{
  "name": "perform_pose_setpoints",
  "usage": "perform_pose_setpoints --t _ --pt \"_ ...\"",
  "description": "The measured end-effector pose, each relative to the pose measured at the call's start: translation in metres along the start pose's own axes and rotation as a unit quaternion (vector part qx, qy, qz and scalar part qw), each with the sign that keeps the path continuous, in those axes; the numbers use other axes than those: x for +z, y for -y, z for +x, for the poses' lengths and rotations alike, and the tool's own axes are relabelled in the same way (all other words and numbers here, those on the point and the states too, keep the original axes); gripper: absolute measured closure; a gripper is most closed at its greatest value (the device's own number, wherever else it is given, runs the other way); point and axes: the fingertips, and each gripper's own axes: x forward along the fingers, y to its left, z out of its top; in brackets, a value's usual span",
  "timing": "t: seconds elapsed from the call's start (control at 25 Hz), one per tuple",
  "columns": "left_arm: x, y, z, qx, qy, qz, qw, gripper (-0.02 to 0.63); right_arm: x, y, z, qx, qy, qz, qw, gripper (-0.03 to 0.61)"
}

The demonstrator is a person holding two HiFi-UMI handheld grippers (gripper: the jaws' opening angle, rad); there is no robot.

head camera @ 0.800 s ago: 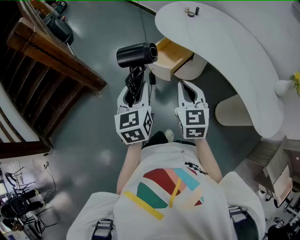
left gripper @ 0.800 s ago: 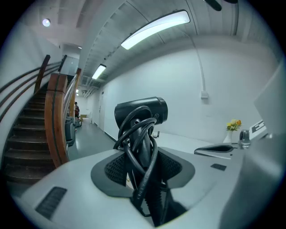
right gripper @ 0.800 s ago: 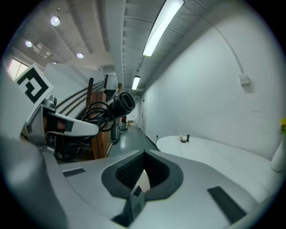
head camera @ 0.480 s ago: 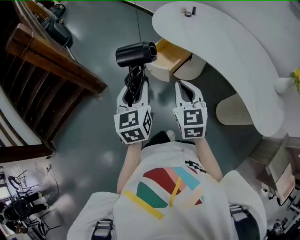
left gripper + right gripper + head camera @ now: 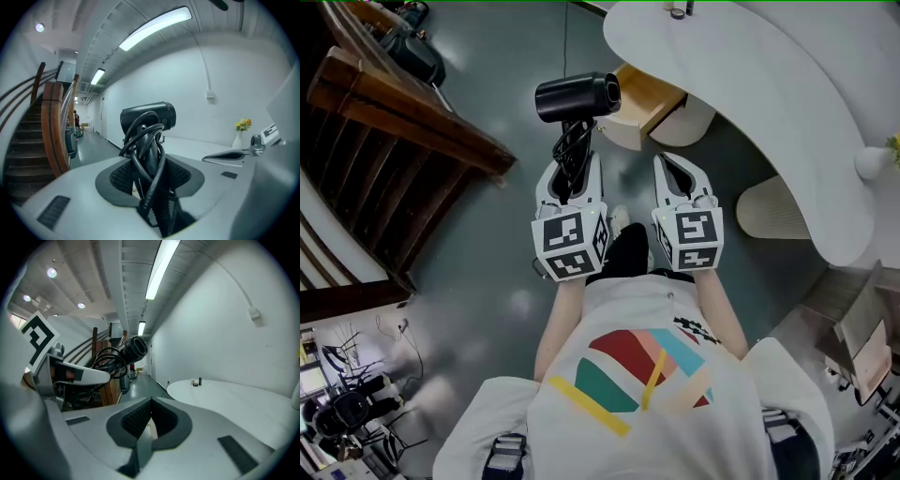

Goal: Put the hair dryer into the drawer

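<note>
Hair dryer (image 5: 577, 97), black, held clear of the grey floor (image 5: 502, 234) by the left gripper (image 5: 574, 169), whose jaws stand partly apart and press from both sides on the handle and on the black cord (image 5: 571, 145) wound round it. In the left gripper view the dark ribbed pads of this gripper (image 5: 151, 171) flank the handle, the cord (image 5: 151, 150) loops in several turns over it, and the barrel of the hair dryer (image 5: 149, 117) lies crosswise above the jaws. In the head view the barrel points to the right, and its front end lies just beside the left corner of the open wooden drawer (image 5: 649, 94) but outside it; the hair dryer is not in the drawer. The drawer projects from under the near edge of the curved white table (image 5: 769, 84). The right gripper (image 5: 680, 167) is level with the left one and well apart from the drawer; its own view shows the jaws (image 5: 149, 420) brought together with nothing between them. The same view shows the hair dryer (image 5: 133, 348) at upper left and the table (image 5: 234, 399) at right. Two small items (image 5: 680, 11) stand near the far edge of the tabletop, and a white vase (image 5: 870, 167) with yellow flowers stands at its right edge. A wooden staircase (image 5: 403, 122) rises at left. The person wears a white shirt (image 5: 647, 394) with coloured stripes.
</note>
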Motion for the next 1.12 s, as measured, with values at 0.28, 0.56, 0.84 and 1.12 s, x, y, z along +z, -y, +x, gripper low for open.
perform_pose_setpoints --t 0.28,0.56,0.84,1.12 --pt "0.002 0.013 0.013 -0.015 -0.006 0.014 0.9998 0.434 0.000 0.010 -0.001 -0.012 -0.004 -0.009 1.000 0.566" --pt "0.007 0.019 0.032 -0.030 -0.006 0.020 0.9993 0.434 0.006 0.021 0.007 -0.023 -0.003 -0.014 1.000 0.567" --pt "0.012 0.007 0.069 -0.039 -0.006 0.009 0.9992 0.434 0.009 0.031 0.037 -0.026 -0.009 -0.027 0.999 0.566" --pt "0.029 -0.014 0.138 -0.049 -0.004 0.003 0.9988 0.434 0.020 0.050 0.098 -0.031 -0.020 -0.032 0.999 0.566"
